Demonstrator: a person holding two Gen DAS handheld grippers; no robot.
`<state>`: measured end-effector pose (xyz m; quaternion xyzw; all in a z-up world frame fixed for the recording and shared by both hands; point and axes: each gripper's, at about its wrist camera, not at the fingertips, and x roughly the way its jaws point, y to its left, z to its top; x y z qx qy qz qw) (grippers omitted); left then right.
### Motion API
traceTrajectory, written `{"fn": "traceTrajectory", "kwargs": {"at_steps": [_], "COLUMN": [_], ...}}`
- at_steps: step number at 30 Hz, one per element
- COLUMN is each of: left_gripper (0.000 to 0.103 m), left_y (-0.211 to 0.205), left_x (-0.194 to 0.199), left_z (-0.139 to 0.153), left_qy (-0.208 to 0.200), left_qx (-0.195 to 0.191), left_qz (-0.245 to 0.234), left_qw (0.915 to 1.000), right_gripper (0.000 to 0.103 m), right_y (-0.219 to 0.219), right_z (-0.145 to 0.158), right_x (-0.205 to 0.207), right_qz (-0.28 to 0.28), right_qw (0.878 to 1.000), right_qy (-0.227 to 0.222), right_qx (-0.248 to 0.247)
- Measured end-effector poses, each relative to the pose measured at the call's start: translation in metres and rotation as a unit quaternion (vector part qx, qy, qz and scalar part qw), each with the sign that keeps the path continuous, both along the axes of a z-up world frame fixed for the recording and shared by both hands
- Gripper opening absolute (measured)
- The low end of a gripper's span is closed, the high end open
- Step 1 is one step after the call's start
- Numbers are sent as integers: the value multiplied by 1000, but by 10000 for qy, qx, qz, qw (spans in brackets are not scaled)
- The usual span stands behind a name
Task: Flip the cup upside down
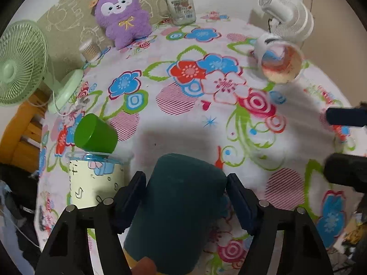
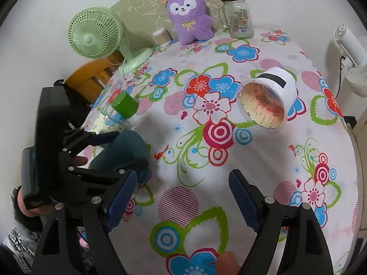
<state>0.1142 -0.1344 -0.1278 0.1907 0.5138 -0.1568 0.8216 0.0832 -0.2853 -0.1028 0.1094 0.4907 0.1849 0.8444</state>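
Observation:
My left gripper is shut on a dark teal cup, holding it by its sides with the closed bottom pointing away from the camera, just above the flowered tablecloth. The same cup and left gripper show at the left of the right wrist view. My right gripper is open and empty over the cloth; its fingers show at the right edge of the left wrist view. A white paper cup lies on its side to the right, mouth toward the camera, also in the left wrist view.
A green cup sits tilted on a clear cup with a pale label at the left. A green fan, purple plush, glass jar, swab tub and white fan line the back. The table edge drops off at left.

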Motion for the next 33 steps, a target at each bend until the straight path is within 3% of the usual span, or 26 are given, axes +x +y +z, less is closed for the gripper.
{"fn": "traceTrajectory", "kwargs": {"at_steps": [8,16,28,33], "left_gripper": [72,68,67,67], "left_y": [12,30,50,51], "left_x": [-10,-40,-73,-81], "left_z": [27,73,89,79], "left_qy": [-400,-973,-1272,-1132], "left_qx": [-467,-1095,-1497,-1539], "left_qz": [287,543,1015,1079], "left_qw": [9977,9877,9752,9756], "right_gripper": [85,85,85,85], "right_y": [7,22,40,44], "right_z": [6,17,30,28], "right_x": [-5,-11,-21,-22], "right_qz": [84,155,219,276], "right_qw": [9999,9985,9944,9938], "right_qy": [-126,-397,-718,-712], "right_qx": [-61,-331,-747,-812]}}
